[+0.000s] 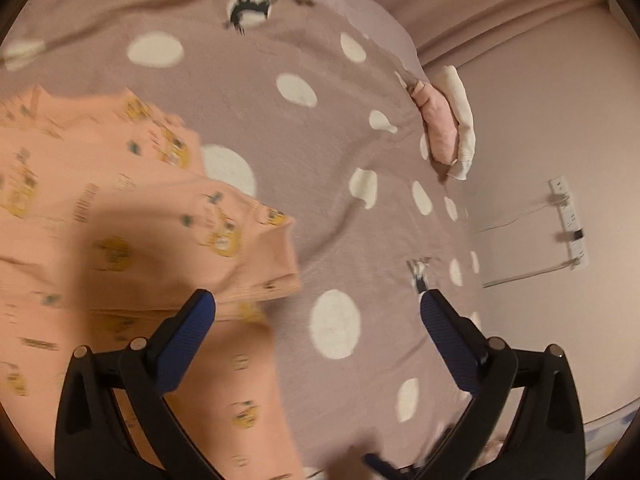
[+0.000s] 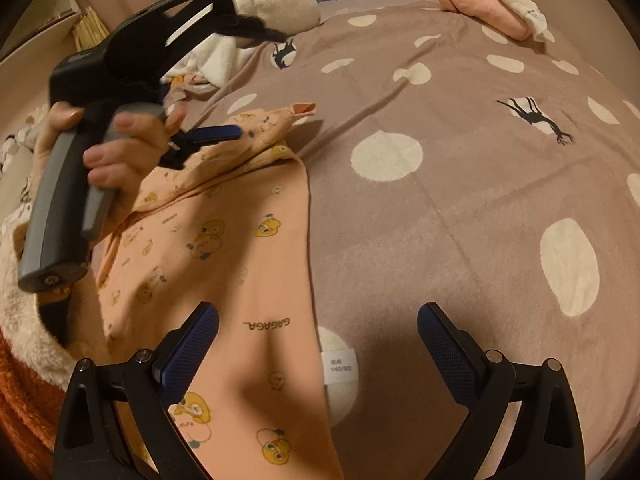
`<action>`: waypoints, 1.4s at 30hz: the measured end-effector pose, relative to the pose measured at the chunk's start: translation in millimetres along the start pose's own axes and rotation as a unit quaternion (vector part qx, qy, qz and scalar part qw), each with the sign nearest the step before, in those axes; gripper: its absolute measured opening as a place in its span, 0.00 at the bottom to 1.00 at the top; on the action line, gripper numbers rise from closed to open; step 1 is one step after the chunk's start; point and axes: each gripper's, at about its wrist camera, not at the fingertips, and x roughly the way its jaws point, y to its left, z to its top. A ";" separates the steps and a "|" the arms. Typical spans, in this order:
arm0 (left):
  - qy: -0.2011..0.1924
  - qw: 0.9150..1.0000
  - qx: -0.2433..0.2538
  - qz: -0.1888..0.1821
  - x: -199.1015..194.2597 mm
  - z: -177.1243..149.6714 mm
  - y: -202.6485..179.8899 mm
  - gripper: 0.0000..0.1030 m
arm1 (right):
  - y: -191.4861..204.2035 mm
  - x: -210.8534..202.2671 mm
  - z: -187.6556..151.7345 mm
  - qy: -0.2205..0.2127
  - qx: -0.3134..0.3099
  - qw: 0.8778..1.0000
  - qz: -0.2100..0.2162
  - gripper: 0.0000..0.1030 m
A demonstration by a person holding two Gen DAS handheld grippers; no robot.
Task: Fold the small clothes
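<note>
A peach garment (image 1: 100, 208) printed with yellow chicks lies partly folded on a brown blanket with white dots (image 1: 340, 152). My left gripper (image 1: 316, 300) stands open just above the garment's folded right edge, with nothing between its fingers. In the right wrist view a hand (image 2: 116, 148) holds that gripper over the garment's far part, and one blue pad (image 2: 216, 133) shows. My right gripper (image 2: 318, 312) is open and empty, low over the near right edge of the garment (image 2: 240, 264), close to its white size label (image 2: 339, 364).
A stack of folded pink and cream clothes (image 2: 492, 4) sits at the blanket's far edge, also visible in the left wrist view (image 1: 444, 124). A white plush cushion (image 2: 276, 4) lies at the back. A power strip (image 1: 570, 220) is on the floor. Orange fleece (image 2: 24, 392) lies at lower left.
</note>
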 end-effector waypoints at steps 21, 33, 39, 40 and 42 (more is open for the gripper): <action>-0.134 0.966 -0.028 0.220 -192.1 -174.8 164.2 0.99 | 29.7 -10.9 -23.3 -0.005 -0.041 0.999 -0.029 0.97; -0.290 0.925 -0.043 0.240 -251.6 -266.8 168.6 0.99 | 40.5 -17.4 -58.8 0.012 -0.030 0.999 -0.038 0.97; -0.267 0.940 -0.049 0.205 -244.9 -270.4 170.0 0.99 | 43.0 -23.6 -70.7 0.019 -0.024 0.999 -0.027 0.97; -0.271 0.939 -0.045 0.207 -244.4 -271.1 169.6 0.99 | 43.2 -24.7 -71.9 0.018 -0.027 0.999 -0.032 0.97; -0.269 0.939 -0.040 0.209 -242.9 -272.1 170.0 0.99 | 42.5 -28.3 -72.8 0.013 -0.029 0.999 -0.043 0.97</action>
